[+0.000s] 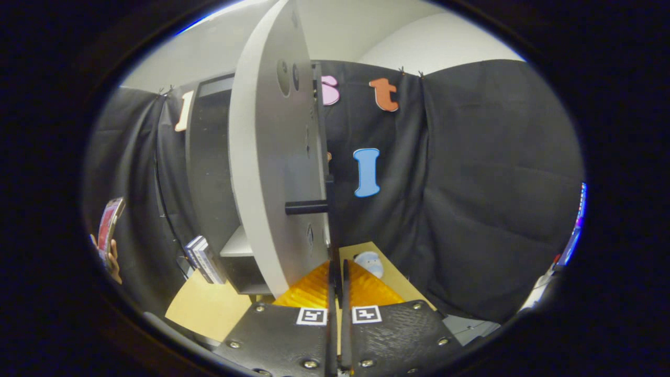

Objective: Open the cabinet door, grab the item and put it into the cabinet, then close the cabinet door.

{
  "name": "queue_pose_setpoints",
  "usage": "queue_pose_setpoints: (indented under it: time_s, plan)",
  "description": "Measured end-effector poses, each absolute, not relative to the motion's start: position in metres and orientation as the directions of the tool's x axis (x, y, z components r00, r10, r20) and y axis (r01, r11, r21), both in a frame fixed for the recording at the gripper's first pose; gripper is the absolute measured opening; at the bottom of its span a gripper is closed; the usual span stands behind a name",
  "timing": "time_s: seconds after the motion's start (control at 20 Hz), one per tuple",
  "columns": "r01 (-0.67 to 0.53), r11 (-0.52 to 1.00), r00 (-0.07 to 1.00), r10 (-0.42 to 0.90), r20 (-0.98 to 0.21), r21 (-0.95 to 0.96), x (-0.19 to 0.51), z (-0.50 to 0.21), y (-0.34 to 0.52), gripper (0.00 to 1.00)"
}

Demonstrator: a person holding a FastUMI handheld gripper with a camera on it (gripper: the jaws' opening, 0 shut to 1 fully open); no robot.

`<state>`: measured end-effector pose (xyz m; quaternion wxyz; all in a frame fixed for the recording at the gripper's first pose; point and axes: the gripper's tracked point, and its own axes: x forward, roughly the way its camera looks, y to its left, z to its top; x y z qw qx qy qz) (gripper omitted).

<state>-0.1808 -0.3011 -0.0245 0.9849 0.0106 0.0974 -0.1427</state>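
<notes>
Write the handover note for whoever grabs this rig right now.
Gripper: fingers closed together, holding nothing, right at the lower edge of the door.
Door: swung open, seen edge-on; handle just above the fingers.
Cabinet: behind the door, inner shelf visible.
Item: small light-blue thing on the table, just beyond the fingers.
Done: door opened.
Left: grab the item, put it in the cabinet, close the door.

Swung-open grey cabinet door point(272, 173) hides most of the dark cabinet interior point(209, 173); small pale blue-and-white item point(369, 263) on the tan worktop point(209, 306) too small to identify.
</notes>
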Motion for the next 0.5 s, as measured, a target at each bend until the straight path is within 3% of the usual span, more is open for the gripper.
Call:
queue_pose_setpoints:
  time_s: [0.5]
  plan:
    - [0.483,0.872,0.856,-0.49,-0.165,-0.079,-0.233,-0.03,-0.336,0.03]
